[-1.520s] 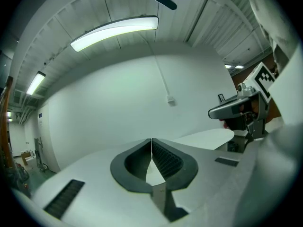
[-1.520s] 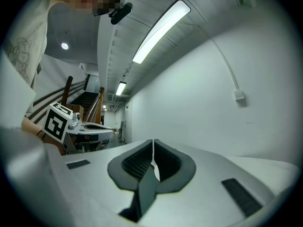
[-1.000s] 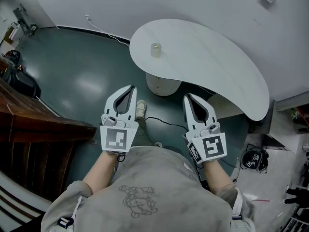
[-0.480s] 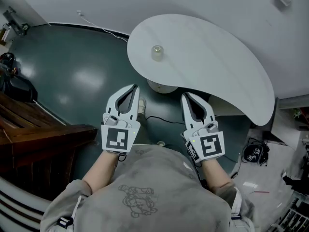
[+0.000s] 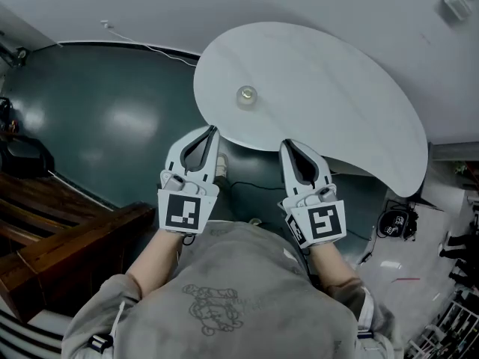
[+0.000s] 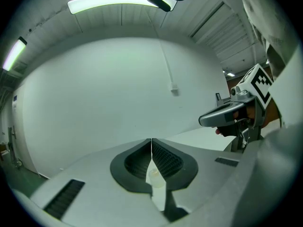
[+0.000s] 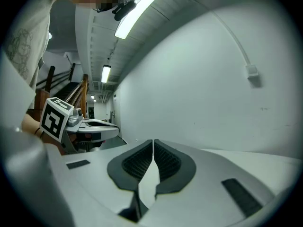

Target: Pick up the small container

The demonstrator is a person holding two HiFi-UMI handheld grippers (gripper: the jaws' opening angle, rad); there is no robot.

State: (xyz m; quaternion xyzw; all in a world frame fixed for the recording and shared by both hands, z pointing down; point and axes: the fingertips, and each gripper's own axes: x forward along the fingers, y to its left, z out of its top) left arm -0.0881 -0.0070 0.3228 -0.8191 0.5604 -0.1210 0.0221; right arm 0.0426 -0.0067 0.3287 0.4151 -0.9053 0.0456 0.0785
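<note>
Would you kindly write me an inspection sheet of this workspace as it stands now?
Surface: white curved table, holding one item only.
Job's things: small container, upright on the table's near left part, untouched.
Clutter: nothing seen on the table.
Grippers: left gripper and right gripper both shut and empty, by the table's near edge, apart from the container.
Cables: black cable on the floor between the grippers; white cable along the foot of the wall.
Surroundings: dark green floor; wooden furniture at the left.
</note>
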